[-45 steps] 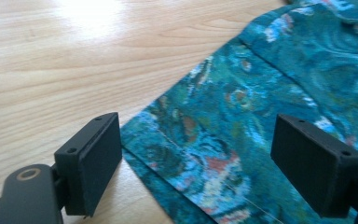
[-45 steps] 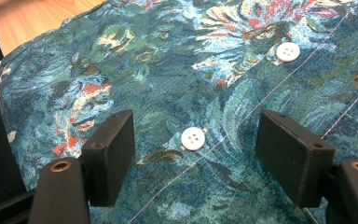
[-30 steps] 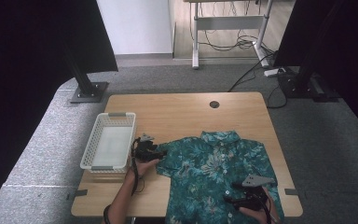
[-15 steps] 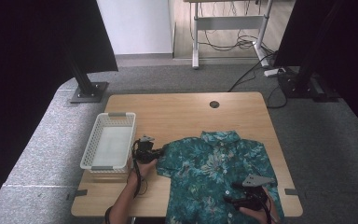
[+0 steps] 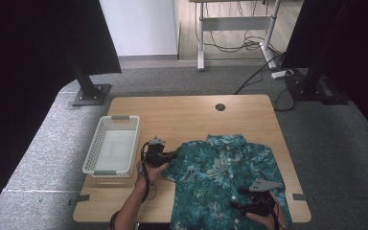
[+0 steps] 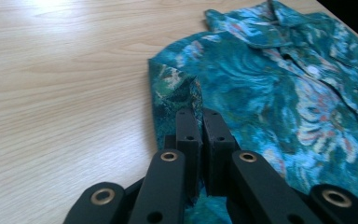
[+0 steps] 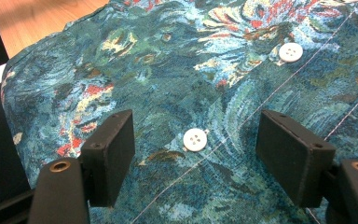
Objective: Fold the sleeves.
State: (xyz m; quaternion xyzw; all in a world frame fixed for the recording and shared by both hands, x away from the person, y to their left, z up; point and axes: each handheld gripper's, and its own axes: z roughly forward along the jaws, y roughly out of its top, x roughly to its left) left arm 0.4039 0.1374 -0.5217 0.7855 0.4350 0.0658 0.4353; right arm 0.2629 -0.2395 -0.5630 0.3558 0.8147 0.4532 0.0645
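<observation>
Teal floral shirt (image 5: 223, 179) lies spread flat over the worktop's (image 5: 187, 112) near right part, collar toward the far edge, hem hanging over the near edge. Left tool (image 6: 198, 122) pinches the shirt's left sleeve edge between closed jaws. Right tool (image 7: 195, 156) hovers wide open over the button placket near the hem. White basket (image 5: 111, 151) sits along the left edge.

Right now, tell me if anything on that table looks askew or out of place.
The shirt hangs over the table's near edge, and its sleeve edge is turned over where the left gripper pinches it. The basket sits square.
</observation>
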